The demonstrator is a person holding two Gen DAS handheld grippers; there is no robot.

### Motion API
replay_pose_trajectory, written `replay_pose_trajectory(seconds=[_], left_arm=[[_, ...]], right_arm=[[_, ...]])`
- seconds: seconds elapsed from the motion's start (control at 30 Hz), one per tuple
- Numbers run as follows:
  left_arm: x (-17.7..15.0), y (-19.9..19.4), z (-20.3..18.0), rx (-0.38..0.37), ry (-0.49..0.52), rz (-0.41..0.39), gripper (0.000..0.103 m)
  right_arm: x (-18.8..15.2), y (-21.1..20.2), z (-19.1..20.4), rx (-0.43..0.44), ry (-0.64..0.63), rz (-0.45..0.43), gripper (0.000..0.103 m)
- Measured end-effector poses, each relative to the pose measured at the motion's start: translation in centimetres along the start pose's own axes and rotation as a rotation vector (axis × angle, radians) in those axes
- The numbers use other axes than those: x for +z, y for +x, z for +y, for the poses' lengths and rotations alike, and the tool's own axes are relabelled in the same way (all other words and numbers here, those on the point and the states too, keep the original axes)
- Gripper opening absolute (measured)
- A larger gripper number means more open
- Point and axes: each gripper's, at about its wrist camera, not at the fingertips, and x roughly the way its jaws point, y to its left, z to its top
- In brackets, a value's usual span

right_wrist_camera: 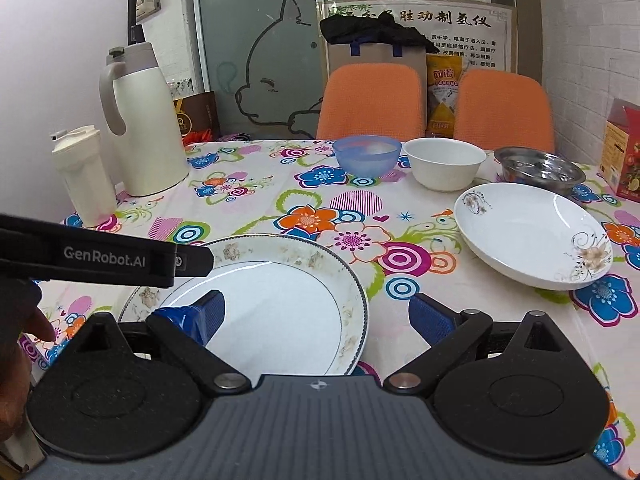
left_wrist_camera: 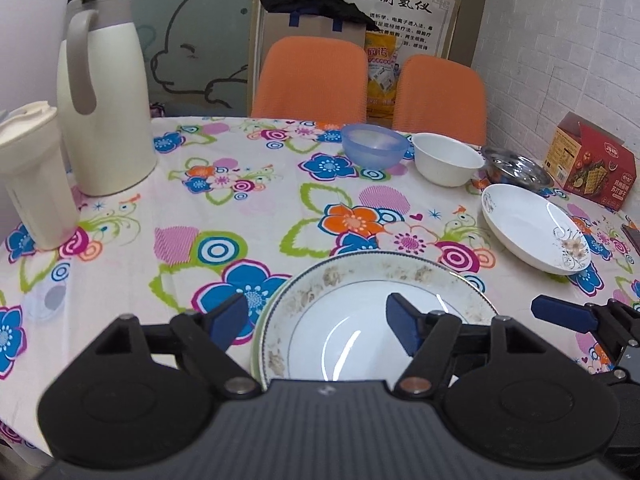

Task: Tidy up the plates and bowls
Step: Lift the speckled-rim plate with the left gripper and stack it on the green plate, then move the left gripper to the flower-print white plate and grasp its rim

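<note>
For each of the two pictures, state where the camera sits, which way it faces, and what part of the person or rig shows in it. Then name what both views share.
Left wrist: sits on the left gripper, facing forward across the table toward the orange chairs; its own open jaws straddle the gold-rimmed plate, and the right gripper shows at the right edge.
Right wrist: sits on the right gripper, facing the same way; the left gripper and a hand show at left.
Shared: the plate, flowered plate, blue bowl, white bowl, steel bowl, thermos.
</note>
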Motion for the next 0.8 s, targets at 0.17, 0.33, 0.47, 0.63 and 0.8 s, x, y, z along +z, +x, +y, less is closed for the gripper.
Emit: replay_pose_trajectory(seconds=[0.17, 0.33, 0.47, 0.63, 0.8], left_arm=[[-0.4, 0.4, -0.8, -0.015, 0.006, 0.022, 0.071], [-0.2, 0.5, -1.9, -0.009, 0.020, 0.025, 0.074], [0.1, 1.0, -3.4, -0.008, 0.041, 0.037, 0.074], [0.6, 1.9, -6.1, -0.013, 0.090, 0.055, 0.074], [1.3, 3.2, -9.2, -0.028, 0.140, 0.069, 0.074]], right_arm=[[-0.8, -0.1, -1.2, 0.008, 0.039, 0.030, 0.086], [-1.3, -0.8, -3.3, -0.005, 0.095, 0.025, 0.086], [-1.7, -1.3, -5.7, -0.023, 0.154, 0.018, 0.086], [-2.1, -1.9, -8.9, -0.051, 0.214, 0.007, 0.086], [-2.5, -2.7, -12.6, -0.099, 0.270, -0.006, 0.086]])
